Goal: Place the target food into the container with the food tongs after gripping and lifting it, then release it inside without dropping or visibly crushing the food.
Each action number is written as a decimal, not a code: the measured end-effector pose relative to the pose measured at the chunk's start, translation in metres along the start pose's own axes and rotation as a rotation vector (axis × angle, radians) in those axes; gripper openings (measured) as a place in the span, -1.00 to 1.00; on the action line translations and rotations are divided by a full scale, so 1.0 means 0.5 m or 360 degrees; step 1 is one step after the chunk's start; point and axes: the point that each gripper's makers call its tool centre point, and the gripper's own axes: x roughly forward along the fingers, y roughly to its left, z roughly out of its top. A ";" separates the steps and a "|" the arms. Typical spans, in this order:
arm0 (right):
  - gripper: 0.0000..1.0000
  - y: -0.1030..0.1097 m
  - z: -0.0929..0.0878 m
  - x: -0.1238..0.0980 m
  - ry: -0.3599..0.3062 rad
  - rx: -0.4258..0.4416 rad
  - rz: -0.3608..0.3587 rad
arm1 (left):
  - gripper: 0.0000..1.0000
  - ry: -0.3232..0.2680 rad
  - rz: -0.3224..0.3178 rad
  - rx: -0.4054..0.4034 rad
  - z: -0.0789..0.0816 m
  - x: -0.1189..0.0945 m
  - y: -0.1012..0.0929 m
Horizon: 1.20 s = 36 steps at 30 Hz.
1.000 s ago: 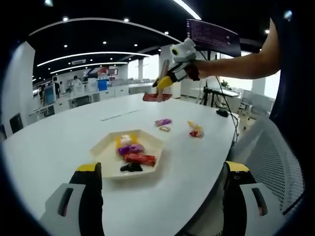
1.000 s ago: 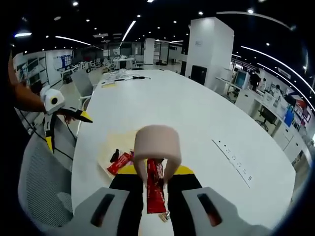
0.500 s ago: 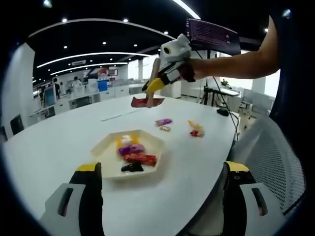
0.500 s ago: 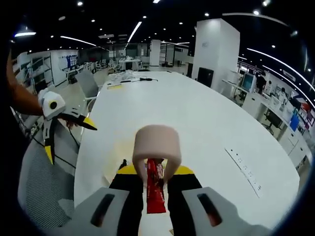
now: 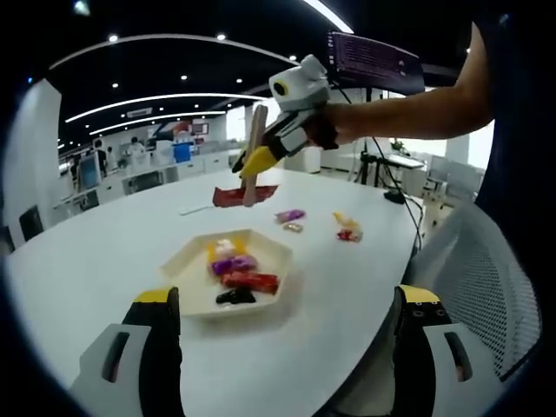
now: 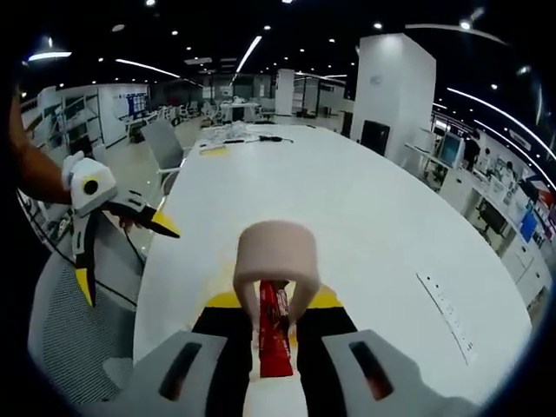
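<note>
A cream hexagonal tray (image 5: pixel 184 254) sits on the white table and holds several wrapped snacks. Above and beyond it, my right gripper (image 5: pixel 258 162) reaches in from the right, shut on beige food tongs (image 5: pixel 255 143). A red snack packet (image 5: pixel 234 195) hangs flat from the tong tips, in the air over the table past the tray's far rim. In the right gripper view the tongs (image 6: pixel 278 252) stand between my right gripper's (image 6: pixel 276 306) jaws, pinching the red packet (image 6: pixel 274 337). My left gripper (image 5: pixel 288 300) stays open near the table's front edge; it also appears as the left gripper (image 6: pixel 123 256), open.
Loose snacks lie on the table right of the tray: a purple one (image 5: pixel 288 215), a small one (image 5: pixel 291 228) and a yellow-red one (image 5: pixel 345 228). A grey mesh chair (image 5: pixel 486 278) stands at the table's right edge. A person's arm (image 5: pixel 417 109) holds my right gripper.
My right gripper has carried the tongs and the red packet leftward and lower, closer to the tray. The left gripper stays open and still.
</note>
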 end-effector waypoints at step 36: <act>-0.62 -0.053 -0.060 -0.136 0.0036 0.0045 -0.0116 | 0.99 -0.0003 -0.0022 0.0007 0.001 0.001 -0.007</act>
